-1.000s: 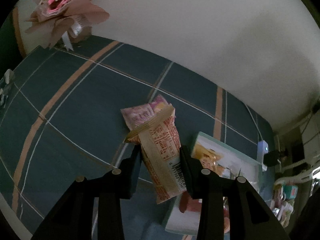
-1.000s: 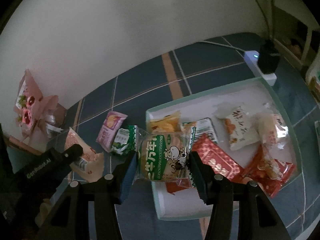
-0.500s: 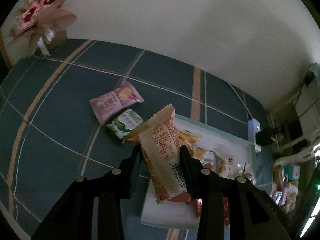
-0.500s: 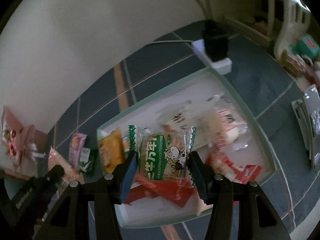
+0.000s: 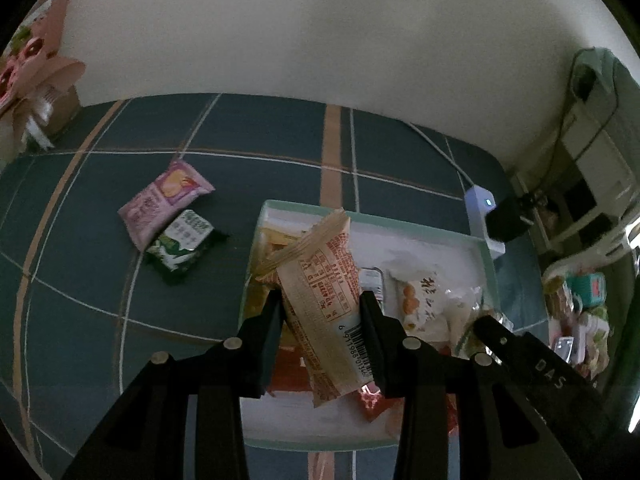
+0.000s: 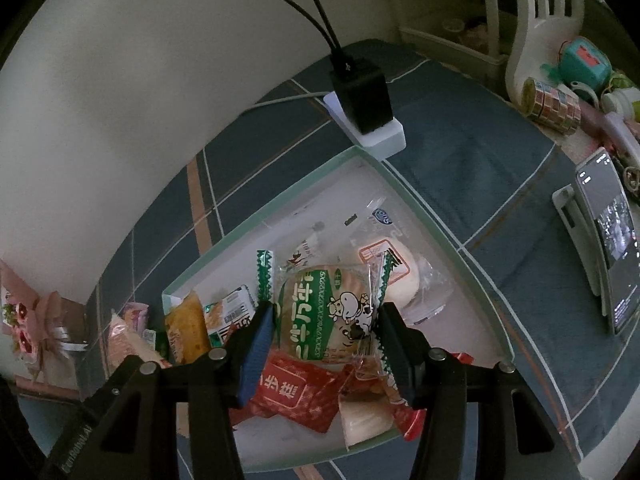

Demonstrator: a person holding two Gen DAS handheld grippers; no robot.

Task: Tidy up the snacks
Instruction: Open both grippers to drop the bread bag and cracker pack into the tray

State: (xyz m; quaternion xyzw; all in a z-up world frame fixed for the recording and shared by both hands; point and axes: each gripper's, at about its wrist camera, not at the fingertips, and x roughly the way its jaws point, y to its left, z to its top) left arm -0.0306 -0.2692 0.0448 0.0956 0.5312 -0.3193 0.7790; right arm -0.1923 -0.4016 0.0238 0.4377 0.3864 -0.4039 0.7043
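1. My left gripper (image 5: pixel 322 312) and its beige packet (image 5: pixel 324 300) cover much of the tray (image 5: pixel 486 252)
2. Bouquet (image 5: pixel 28 68) cut by frame edge
3. Phone (image 6: pixel 608 236) screen unreadable

Phone (image 6: pixel 610 240), charger (image 6: pixel 362 96), pink bouquet (image 5: pixel 28 64)

Desk (image 5: pixel 248 132) cover: matt woven cloth, dark teal with tan and white stripes.
Tray (image 6: pixel 400 184): smooth plastic, pale green rim, white floor.
Beige snack packet (image 5: pixel 324 292): matt film, crimped serrated ends.
Green-and-white cow packet (image 6: pixel 328 312): glossy clear film.
Red packet (image 6: pixel 292 392): shiny foil-like wrapper.
Claw (image 5: pixel 320 312): matt black plastic, bright metal screw heads.
Power strip (image 6: pixel 376 136): smooth white plastic.
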